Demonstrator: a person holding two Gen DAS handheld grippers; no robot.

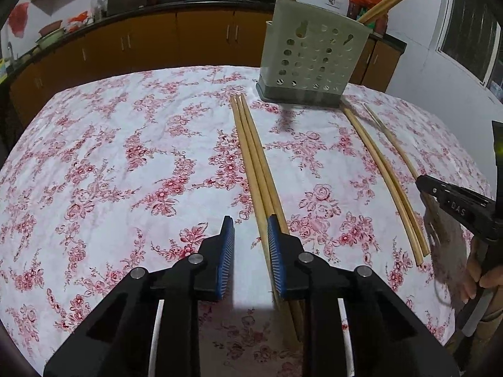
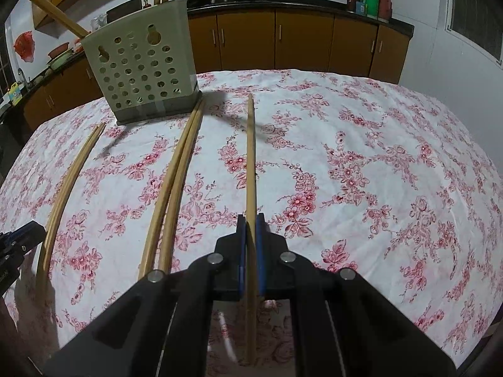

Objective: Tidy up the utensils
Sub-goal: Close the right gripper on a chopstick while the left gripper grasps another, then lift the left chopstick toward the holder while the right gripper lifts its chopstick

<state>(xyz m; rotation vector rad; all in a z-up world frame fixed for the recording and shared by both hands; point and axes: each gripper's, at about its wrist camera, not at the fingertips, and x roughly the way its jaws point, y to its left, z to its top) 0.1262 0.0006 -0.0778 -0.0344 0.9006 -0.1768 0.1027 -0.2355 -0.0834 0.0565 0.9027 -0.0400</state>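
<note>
A perforated grey utensil holder [image 1: 314,59] stands at the table's far side with several chopsticks leaning in it; it also shows in the right wrist view [image 2: 144,62]. My left gripper [image 1: 250,229] is open, with three chopsticks [image 1: 251,157] lying on the cloth under its right finger. A pair of chopsticks [image 1: 380,169] lies further right. My right gripper [image 2: 251,223] is shut on a single chopstick [image 2: 250,157], held just above the cloth and pointing away. The pair [image 2: 179,176] and the left group [image 2: 69,179] lie to its left.
The table wears a white cloth with red flowers [image 1: 125,157]. Brown kitchen cabinets [image 2: 283,40] with pots on the counter run behind it. The right gripper [image 1: 456,207] and the hand holding it show at the left view's right edge.
</note>
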